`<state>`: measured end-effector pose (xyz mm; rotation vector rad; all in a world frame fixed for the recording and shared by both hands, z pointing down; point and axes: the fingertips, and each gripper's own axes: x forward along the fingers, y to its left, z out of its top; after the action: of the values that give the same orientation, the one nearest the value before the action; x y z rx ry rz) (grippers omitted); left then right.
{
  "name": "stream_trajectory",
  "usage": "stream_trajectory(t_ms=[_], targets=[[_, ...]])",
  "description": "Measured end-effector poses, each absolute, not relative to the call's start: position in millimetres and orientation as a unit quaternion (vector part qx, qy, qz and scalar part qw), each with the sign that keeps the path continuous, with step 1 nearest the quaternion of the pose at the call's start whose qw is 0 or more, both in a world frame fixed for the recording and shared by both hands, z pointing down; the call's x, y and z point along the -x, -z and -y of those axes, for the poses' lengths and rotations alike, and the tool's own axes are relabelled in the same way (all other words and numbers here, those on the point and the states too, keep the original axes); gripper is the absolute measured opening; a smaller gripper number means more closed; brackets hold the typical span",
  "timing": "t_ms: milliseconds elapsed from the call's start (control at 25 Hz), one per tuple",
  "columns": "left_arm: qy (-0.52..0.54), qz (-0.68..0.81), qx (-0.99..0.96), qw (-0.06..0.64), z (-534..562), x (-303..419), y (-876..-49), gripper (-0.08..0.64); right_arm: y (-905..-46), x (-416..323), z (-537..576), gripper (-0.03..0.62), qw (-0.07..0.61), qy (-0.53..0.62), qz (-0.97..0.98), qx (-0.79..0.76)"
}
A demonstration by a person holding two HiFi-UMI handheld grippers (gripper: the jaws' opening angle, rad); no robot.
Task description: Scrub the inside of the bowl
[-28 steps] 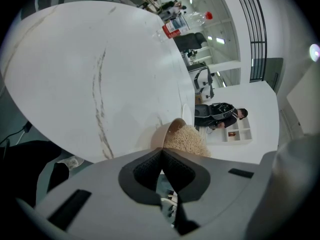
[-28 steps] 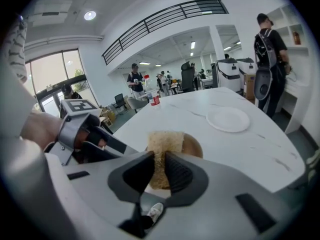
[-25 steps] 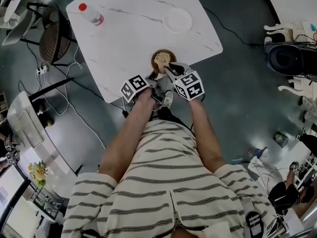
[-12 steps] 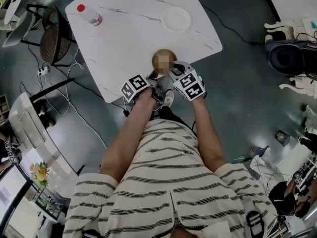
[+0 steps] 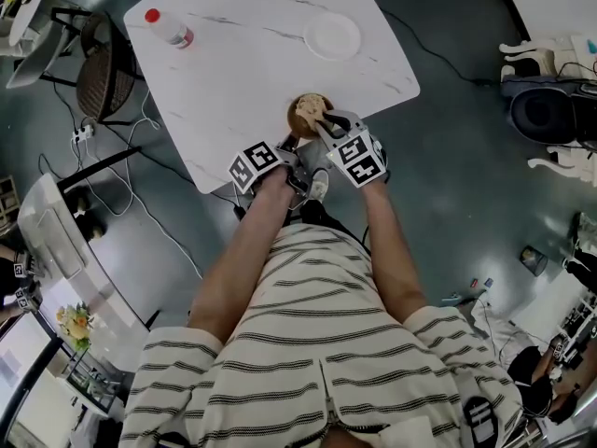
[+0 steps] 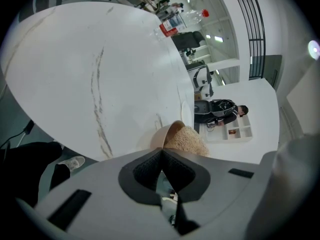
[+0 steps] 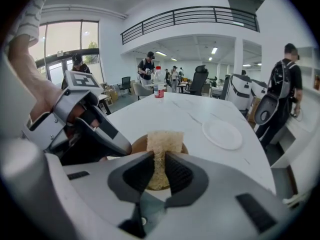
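Counted: one bowl [image 5: 300, 119], one sponge [image 7: 161, 146], one plate [image 5: 332, 35], one bottle [image 5: 170, 28], two grippers. Brown, round, at the marbled worktop's [image 5: 252, 73] near edge, rim pinched by the clenched left gripper [image 6: 161, 154]. Tan, fibrous, rectangular, clamped lengthwise in the right gripper [image 7: 159, 161], pointing into the bowl.

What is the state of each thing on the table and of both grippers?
bowl: upright, sponge inside.
sponge: pinched, standing in the bowl.
left gripper: jaws shut on the bowl rim.
right gripper: jaws shut on the sponge.
bottle: upright, capped.
plate: empty.
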<state>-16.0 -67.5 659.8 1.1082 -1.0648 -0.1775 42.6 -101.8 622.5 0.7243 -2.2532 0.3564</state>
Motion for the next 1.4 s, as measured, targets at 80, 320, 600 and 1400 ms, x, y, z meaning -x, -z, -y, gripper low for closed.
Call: stream_trajectory(t_ms=[80,320,600,1400], targets=[[0.08,0.481,-0.5,0.715,67.8,16.4,-660.1,0.008,-623.5,-43.2,103.5,0.071,0.366,-0.133,0.876,-0.283],[0.08,0.481,-0.5,0.716,67.1,17.9,-661.6,0.007,-624.4,-40.9,107.9,0.071,0.378,-0.106,0.874,-0.286],[0.08,0.479,-0.503,0.715,69.9,16.6,-661.1,0.006,-623.1,-34.8,117.6,0.072,0.39,-0.062,0.873,-0.287],[0.08,0.475,-0.508,0.714,69.6,16.2,-659.7,0.008,-621.6,-11.5,115.1,0.071,0.387,-0.042,0.873,-0.295]])
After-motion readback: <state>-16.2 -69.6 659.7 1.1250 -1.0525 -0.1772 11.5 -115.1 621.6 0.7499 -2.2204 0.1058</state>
